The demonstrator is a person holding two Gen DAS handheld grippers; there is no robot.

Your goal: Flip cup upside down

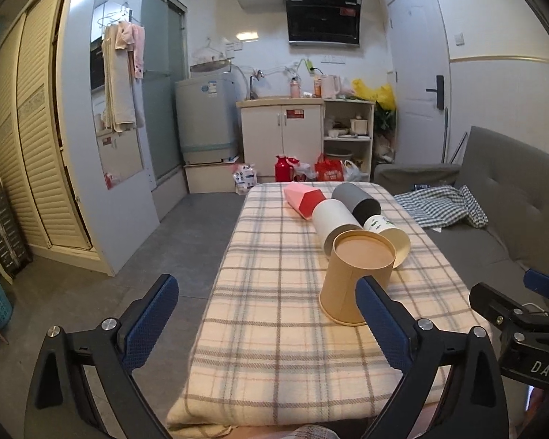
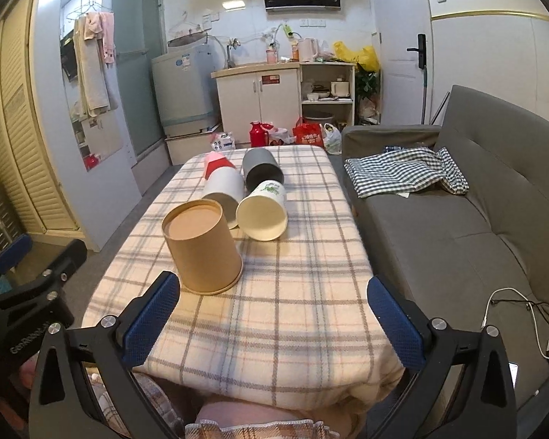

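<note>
A tan paper cup (image 1: pixel 355 278) stands upside down, base up, on the plaid-covered table (image 1: pixel 274 329); it also shows in the right wrist view (image 2: pixel 203 248). Behind it lie cups on their sides: a white one (image 1: pixel 335 221), a grey and black one (image 1: pixel 355 197), a cream one with green leaves (image 2: pixel 263 208) and a pink and red one (image 1: pixel 303 201). My left gripper (image 1: pixel 271 314) is open and empty, its right finger just in front of the tan cup. My right gripper (image 2: pixel 274 314) is open and empty, near the table's front edge, the tan cup ahead to its left.
A grey sofa (image 2: pixel 475 219) with a checked cloth (image 2: pixel 402 175) runs along the table's right side. A white cable (image 2: pixel 512 311) lies on the sofa seat. Grey floor (image 1: pixel 186 241) lies left of the table. Cabinets, a washing machine and bags stand at the far wall.
</note>
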